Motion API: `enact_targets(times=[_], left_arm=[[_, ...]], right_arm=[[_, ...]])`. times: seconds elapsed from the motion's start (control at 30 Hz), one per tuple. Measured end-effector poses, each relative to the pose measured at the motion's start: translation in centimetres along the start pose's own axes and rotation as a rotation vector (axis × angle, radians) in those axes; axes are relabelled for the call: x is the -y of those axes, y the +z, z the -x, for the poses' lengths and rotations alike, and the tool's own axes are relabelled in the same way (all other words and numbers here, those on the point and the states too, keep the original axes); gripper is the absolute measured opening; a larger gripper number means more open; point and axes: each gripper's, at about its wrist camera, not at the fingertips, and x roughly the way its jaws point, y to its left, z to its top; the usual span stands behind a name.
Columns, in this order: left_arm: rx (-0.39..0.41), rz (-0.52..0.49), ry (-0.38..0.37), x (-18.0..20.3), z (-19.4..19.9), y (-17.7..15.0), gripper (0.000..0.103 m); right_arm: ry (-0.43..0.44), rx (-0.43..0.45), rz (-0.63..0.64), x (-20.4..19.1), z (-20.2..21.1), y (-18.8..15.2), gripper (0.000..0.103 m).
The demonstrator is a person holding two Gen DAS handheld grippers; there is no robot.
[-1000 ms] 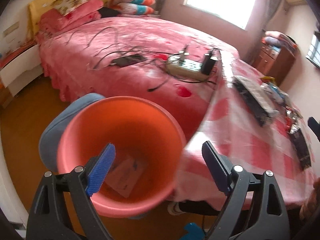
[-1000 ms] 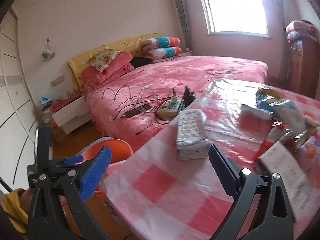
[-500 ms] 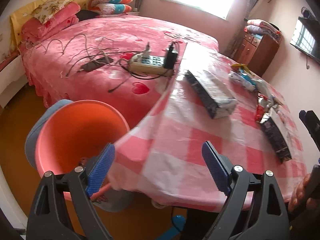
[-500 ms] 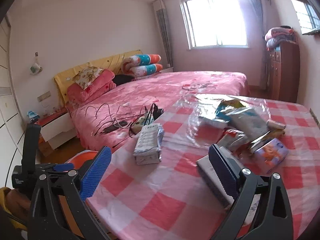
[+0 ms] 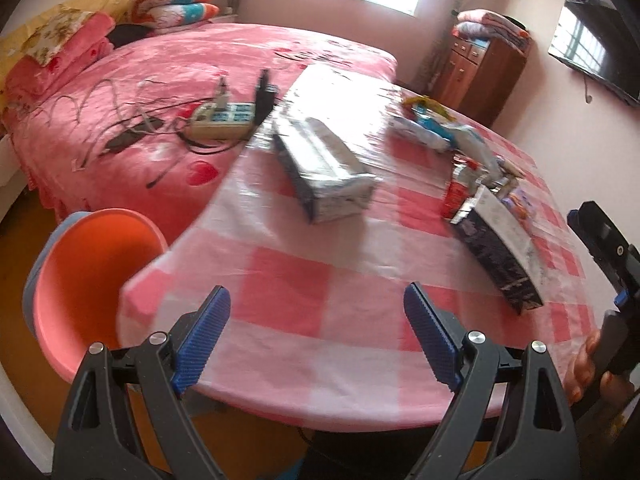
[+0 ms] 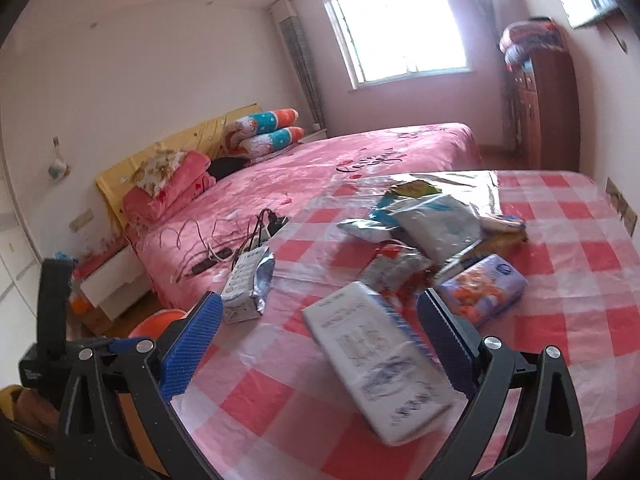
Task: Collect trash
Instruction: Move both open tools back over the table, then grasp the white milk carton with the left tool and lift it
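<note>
Moved off the orange bucket and over the worktop since a second ago. Bucket now low on the left beside the worktop edge, round, smooth plastic, inside not seen. Left claw wide open, nothing in it. On the pink checked cloth: shiny silver carton, then long flat box, then crinkly wrappers. Right claw wide open, empty, over the flat box.
</note>
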Motion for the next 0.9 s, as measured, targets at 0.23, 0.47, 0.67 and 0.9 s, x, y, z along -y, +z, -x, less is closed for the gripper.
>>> enact_targets(times=[0.23,0.47,0.67,0.9], left_arm=[[-0.076,0.038,-0.181,4.3,-1.3,0.8,0.089],[-0.087,0.076,-0.218,6.4,-2.0,1.9,0.089],[-0.159,0.12,-0.304,9.0,-3.3,2.0,0.089],[-0.187,0.166,-0.356,12.7,-4.6,2.7,0.089]], right_arm=[[0.021,0.009,-0.065,4.4,1.5,0.9,0.097],[-0.034,0.006,-0.132,8.9,2.1,1.2,0.089],[-0.091,-0.075,-0.188,12.0,0.2,1.5,0.08],[-0.15,-0.237,-0.198,13.9,-3.7,1.5,0.086]])
